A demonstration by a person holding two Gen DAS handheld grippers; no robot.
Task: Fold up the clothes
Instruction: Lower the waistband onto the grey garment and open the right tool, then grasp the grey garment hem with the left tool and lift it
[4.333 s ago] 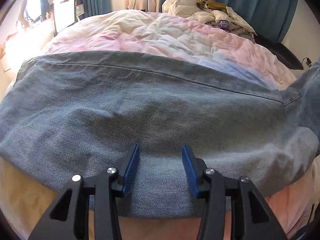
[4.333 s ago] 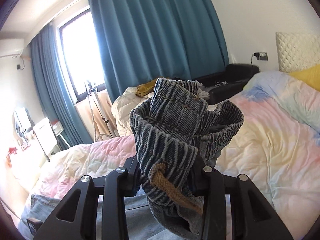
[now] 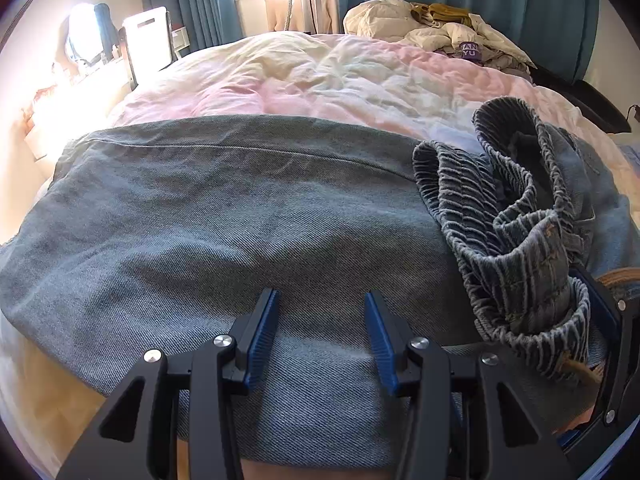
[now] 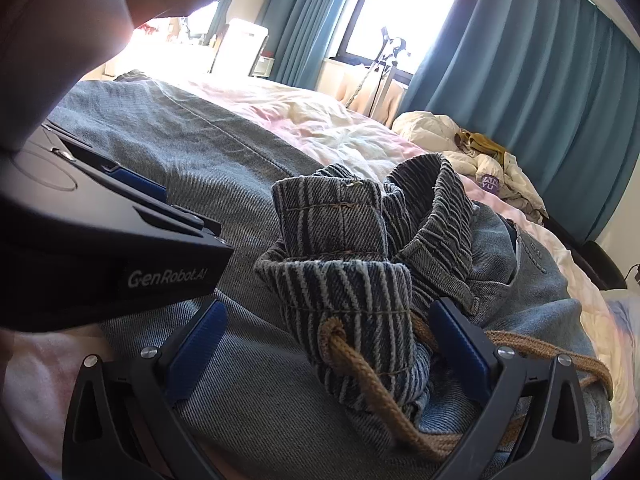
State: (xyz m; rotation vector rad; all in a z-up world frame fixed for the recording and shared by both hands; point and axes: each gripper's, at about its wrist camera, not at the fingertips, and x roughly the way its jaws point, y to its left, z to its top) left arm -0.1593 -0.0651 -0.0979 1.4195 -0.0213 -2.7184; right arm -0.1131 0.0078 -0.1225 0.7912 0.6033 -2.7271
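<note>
the denim garment lies spread flat across the near part of the bed, its seamed edge running left to right on the pastel quilt. in the left wrist view the left tongs hang just over the near part of the cloth with their blue pads standing apart; nothing is between them, and whether the tips touch the fabric cannot be told.

at the right end of the garment the elastic waistband is bunched up into a ruffled heap that stands on top of the flat denim. in the right wrist view the right tongs are spread wide on either side of that heap. the left pad is clear of the cloth; the right pad sits just beside the bunched band, and a grip is not shown. a tan drawstring comes out of an eyelet in the waistband and trails toward the near right, passing behind the right finger.

the black body of the left tool fills the left of the right wrist view, close beside the right tongs. at the far end of the bed lies a pile of cream bedding, and teal curtains hang by the bright window beyond.
</note>
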